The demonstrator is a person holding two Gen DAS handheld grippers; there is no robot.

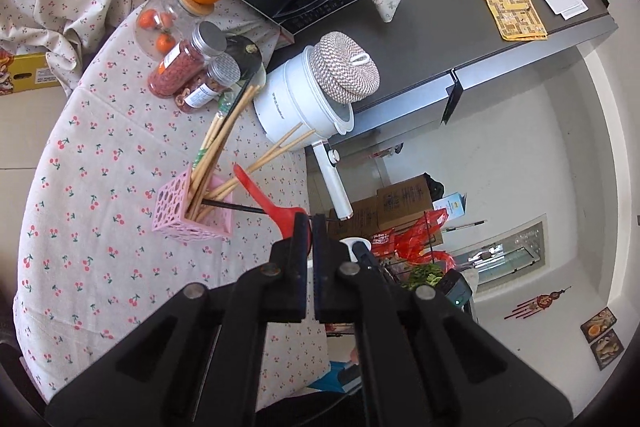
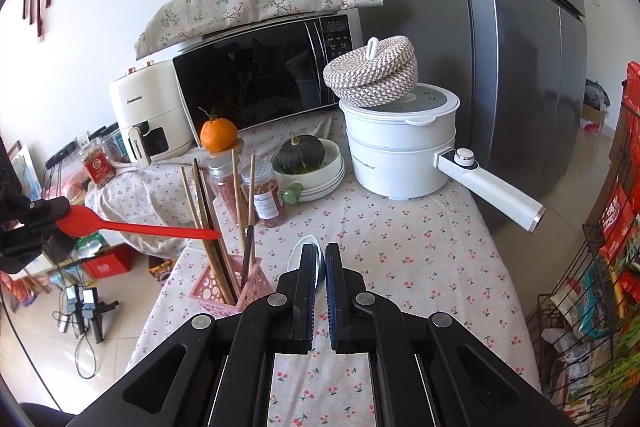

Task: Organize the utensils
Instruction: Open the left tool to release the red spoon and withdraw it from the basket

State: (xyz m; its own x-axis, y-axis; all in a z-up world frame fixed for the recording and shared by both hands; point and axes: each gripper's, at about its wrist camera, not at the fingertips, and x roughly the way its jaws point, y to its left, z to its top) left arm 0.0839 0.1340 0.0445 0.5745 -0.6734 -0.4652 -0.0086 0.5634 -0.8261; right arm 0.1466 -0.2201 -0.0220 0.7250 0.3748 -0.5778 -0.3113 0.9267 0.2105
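Above the pink holder (image 1: 192,205), the left gripper (image 1: 310,223) pinches a light, stiff red plastic spoon (image 2: 132,225) by its bowl; the right gripper (image 2: 320,255) clamps a slippery, fragile white ceramic spoon (image 2: 304,253).

A matt cotton-looking cloth (image 2: 420,251) printed with cherries covers the surface. The red spoon (image 2: 132,227) is smooth, glossy plastic; the pink holder (image 2: 224,291) is perforated plastic. The chopsticks (image 1: 224,131) look like plain wood. The white spoon (image 2: 300,255) looks glazed. The fridge (image 2: 520,47) is brushed metal.
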